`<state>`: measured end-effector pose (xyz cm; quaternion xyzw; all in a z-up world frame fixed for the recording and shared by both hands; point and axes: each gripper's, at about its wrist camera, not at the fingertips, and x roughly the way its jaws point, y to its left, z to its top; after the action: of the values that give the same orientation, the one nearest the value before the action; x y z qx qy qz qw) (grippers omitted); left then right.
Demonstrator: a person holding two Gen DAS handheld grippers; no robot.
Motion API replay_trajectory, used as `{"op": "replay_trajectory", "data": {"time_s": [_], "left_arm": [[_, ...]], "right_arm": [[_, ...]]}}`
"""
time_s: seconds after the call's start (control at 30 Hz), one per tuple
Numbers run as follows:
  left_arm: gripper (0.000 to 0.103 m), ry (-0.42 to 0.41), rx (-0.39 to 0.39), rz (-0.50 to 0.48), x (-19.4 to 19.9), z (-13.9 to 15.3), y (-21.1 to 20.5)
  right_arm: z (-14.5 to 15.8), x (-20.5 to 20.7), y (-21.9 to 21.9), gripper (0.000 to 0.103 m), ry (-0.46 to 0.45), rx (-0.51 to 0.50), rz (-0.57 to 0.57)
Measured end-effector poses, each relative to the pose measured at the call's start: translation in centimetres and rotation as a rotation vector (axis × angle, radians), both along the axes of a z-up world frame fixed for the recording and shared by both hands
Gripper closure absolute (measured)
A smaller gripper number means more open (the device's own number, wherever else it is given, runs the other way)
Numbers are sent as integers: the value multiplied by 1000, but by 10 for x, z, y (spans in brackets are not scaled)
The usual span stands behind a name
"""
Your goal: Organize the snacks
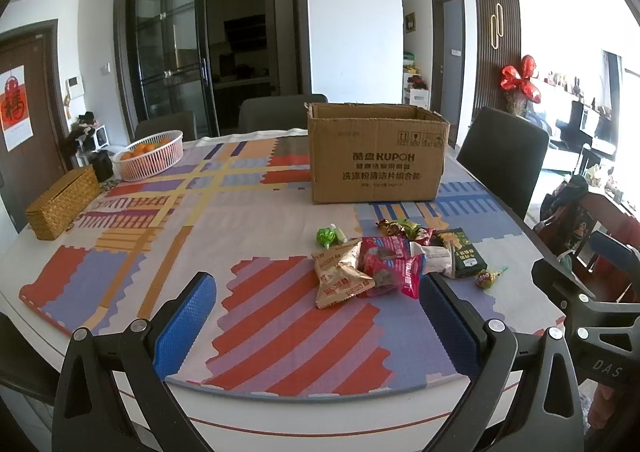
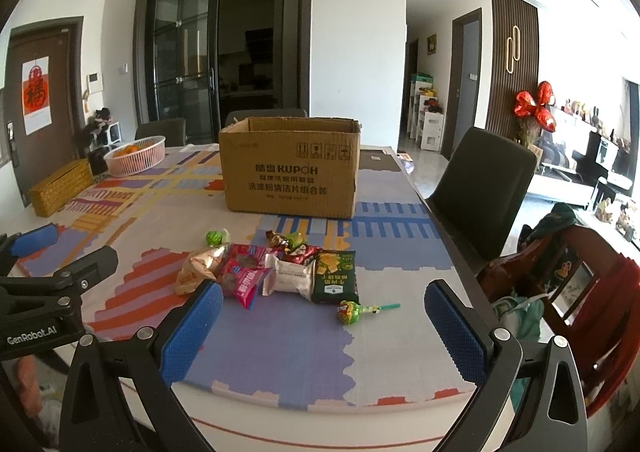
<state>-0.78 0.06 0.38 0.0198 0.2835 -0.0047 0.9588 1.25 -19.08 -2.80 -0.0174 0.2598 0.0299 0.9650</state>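
Note:
A pile of snack packets [image 1: 384,264] [image 2: 272,268] lies on the patterned table mat: tan packets [image 1: 340,272], red packets [image 2: 244,272], a white packet [image 2: 292,276], a dark green packet [image 2: 335,276] and wrapped candies [image 2: 292,242]. A green lollipop [image 2: 352,310] lies nearest the front, and it also shows in the left wrist view [image 1: 486,278]. An open cardboard box [image 1: 376,151] [image 2: 290,167] stands behind the pile. My left gripper [image 1: 316,316] is open and empty, left of the pile. My right gripper [image 2: 324,320] is open and empty, in front of the pile.
A white basket of oranges [image 1: 150,155] [image 2: 136,153] and a woven box [image 1: 62,203] [image 2: 60,185] sit at the table's far left. Dark chairs [image 1: 502,155] [image 2: 482,187] stand around the table. A red wooden chair [image 2: 592,292] is at the right.

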Motion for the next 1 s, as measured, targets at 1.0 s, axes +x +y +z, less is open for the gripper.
{"op": "replay_trajectory", "data": {"time_s": [1.0], "left_arm": [[0,7,-6,-15,3,-6,-5]], "right_arm": [[-2,0,1,1,6,1,2]]}}
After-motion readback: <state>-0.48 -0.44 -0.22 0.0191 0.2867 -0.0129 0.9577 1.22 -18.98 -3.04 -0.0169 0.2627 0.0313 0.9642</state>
